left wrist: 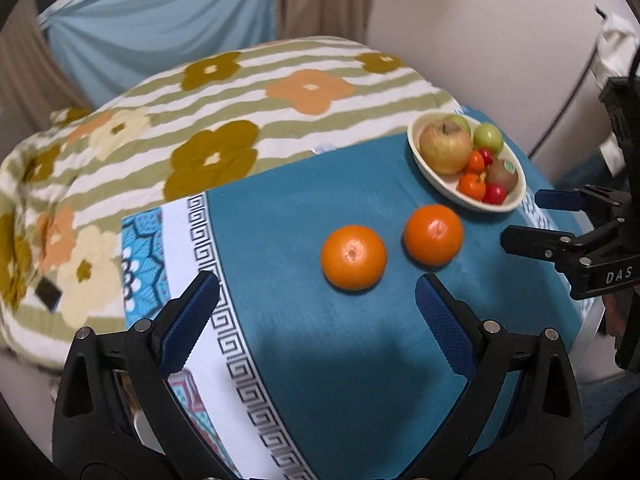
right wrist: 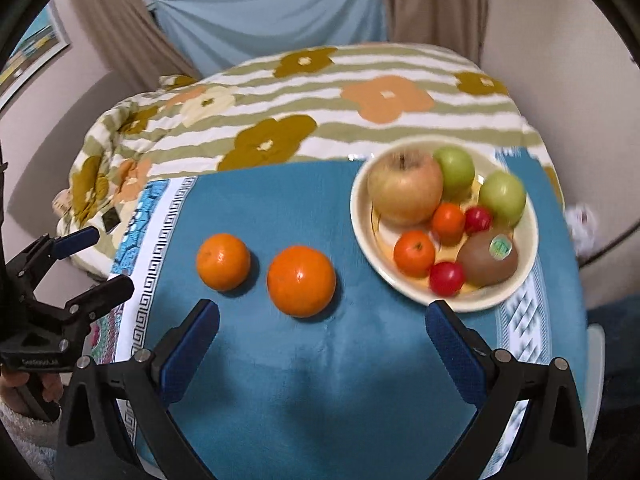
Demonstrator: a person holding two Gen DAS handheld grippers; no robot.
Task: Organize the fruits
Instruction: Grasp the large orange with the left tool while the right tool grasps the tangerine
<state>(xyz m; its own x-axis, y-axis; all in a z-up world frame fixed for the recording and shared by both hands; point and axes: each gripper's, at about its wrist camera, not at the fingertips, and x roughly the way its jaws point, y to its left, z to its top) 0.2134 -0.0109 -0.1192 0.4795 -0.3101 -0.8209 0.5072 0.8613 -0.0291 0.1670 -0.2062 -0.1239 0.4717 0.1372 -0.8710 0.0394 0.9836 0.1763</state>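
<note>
Floral striped quilt (right wrist: pixel 320 120) covered bed behind teal-clothed surface (right wrist: pixel 280 380); pale blue sheet (right wrist: pixel 272 12) hung before beige curtains (right wrist: pixel 432 0); walls (right wrist: pixel 560 80) plain off-white.

Table cloth (right wrist: pixel 280 380): spread over the table top, with all fruit resting on it.
Two oranges: side by side on the cloth, near each other but apart, one (right wrist: pixel 223 261) to the left, the other (right wrist: pixel 301 281) to its right and slightly nearer the camera.
Bowl (right wrist: pixel 524 256): on the cloth, right of both oranges, towards the far right corner.
In the bowl: apple (right wrist: pixel 404 192) at the far left; kiwi (right wrist: pixel 486 259) at the near right; smaller fruit between and behind them.
Blanket (right wrist: pixel 320 112): behind the table, along its far edge.
Curtains (right wrist: pixel 272 12): behind the blanket.
</note>
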